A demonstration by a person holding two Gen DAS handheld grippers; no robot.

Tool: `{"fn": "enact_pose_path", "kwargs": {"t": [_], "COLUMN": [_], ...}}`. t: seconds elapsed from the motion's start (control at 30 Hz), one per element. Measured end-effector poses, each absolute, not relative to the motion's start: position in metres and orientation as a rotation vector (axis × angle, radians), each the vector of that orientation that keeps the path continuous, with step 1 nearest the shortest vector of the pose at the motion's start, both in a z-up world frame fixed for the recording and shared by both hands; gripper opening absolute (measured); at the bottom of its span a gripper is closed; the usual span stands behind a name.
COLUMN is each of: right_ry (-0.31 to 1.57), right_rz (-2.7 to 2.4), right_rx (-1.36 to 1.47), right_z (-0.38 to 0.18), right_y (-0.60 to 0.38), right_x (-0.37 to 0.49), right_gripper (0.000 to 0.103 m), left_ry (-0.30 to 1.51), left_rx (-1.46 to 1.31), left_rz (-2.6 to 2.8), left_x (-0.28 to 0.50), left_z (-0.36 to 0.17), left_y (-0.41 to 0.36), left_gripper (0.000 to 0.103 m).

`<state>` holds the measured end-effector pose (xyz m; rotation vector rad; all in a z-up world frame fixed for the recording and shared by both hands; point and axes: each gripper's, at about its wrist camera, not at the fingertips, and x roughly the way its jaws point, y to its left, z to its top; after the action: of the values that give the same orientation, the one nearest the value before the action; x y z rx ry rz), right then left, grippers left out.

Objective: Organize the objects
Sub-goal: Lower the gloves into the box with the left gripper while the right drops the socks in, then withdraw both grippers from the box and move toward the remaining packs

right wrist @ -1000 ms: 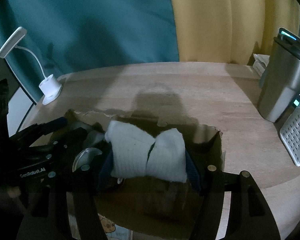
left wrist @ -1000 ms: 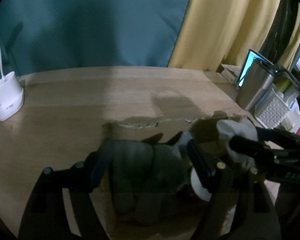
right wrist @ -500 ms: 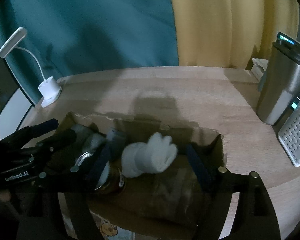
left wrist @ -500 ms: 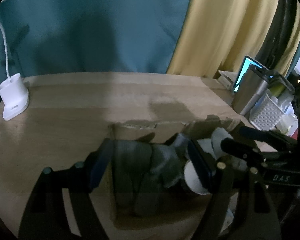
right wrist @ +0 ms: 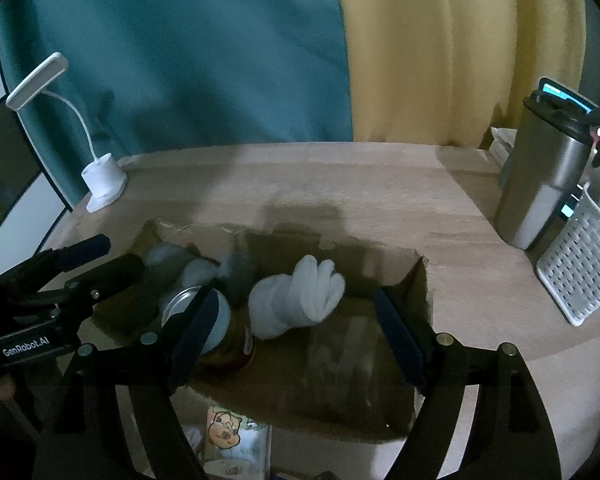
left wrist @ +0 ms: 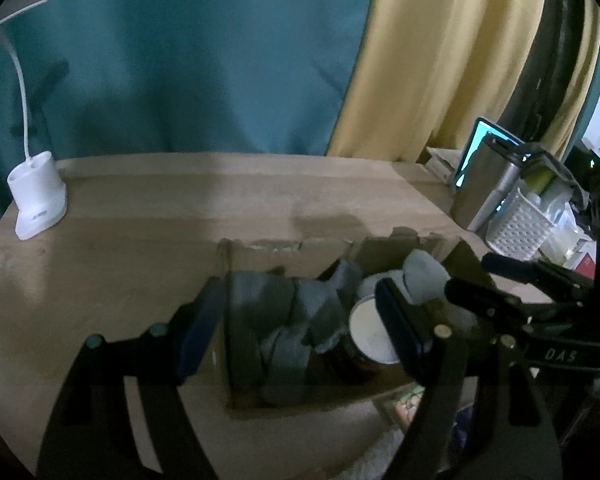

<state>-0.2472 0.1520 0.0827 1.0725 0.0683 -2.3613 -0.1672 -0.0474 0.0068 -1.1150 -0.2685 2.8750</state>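
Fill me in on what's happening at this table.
A person with a gripper in each hand is sorting things into a torn cardboard box on the wooden table. A white sock bundle lies loose in the box beside a jar and grey socks. The right gripper hovers open above the bundle; the left gripper is open around the grey socks without squeezing them.

Both wrist views overlook the cardboard box (left wrist: 380, 248) closely.
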Motion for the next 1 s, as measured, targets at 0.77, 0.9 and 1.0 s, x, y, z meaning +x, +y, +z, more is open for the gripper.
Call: {"fn": "enact_pose_path", "kwargs": {"t": [0.77,0.9,1.0], "right_ry": [0.060,0.059,0.054], "right_rz": [-2.389,-2.393,-2.397], "right_rx": [1.037,1.031,1.031], "right_z": [0.091,0.092,0.091], "right_y": [0.172,0.176,0.181], "right_x": [-0.213,-0.206,-0.202], "right_gripper": [0.083,0.083,0.083], "left_ry": [-0.233,-0.226,-0.221], "left_rx": [-1.071,-1.068,-1.066], "left_rz": [2.881,2.881,2.880], "left_x": [-0.133,-0.126,-0.122], "left_z": [0.021,0.022,0.023], "left_y": [-0.032,-0.029,-0.027], "left_gripper": [0.079,0.079,0.079]}}
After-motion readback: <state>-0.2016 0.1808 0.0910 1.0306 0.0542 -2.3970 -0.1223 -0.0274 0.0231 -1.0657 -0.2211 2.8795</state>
